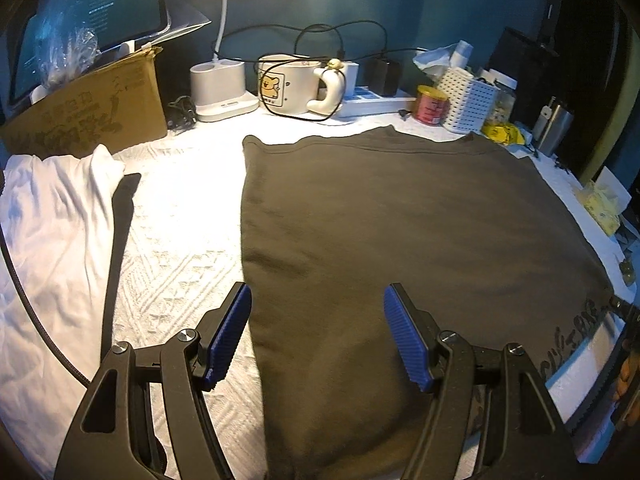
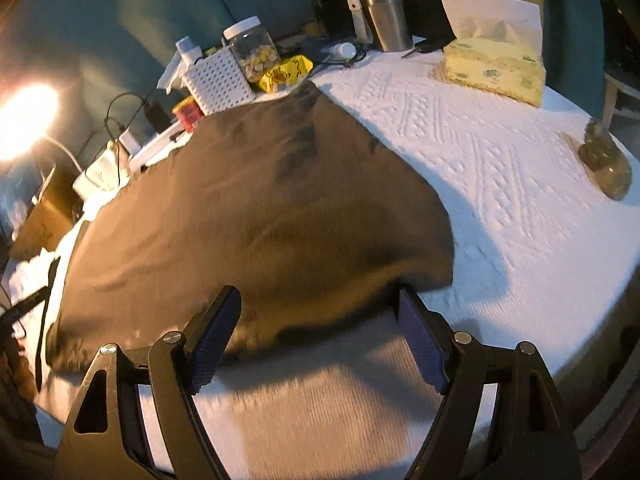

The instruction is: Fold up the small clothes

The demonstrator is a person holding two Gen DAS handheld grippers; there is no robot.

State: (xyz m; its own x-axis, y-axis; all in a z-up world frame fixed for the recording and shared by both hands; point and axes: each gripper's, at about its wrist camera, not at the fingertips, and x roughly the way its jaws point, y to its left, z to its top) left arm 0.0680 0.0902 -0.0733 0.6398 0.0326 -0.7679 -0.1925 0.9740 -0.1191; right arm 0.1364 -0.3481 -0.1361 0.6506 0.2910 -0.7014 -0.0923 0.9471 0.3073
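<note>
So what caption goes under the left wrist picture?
Open left gripper hovers over the dark garment spread on the white cloth.

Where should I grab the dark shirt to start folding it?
Take the dark shirt at its near edge, coming low from the front. It lies flat on the white cloth, so fingers must slide under. Both grippers, left and right, are open there.

From my right wrist view the dark garment (image 2: 248,200) smears with blur; its printed lettering (image 1: 576,340) stays unreadable
</note>
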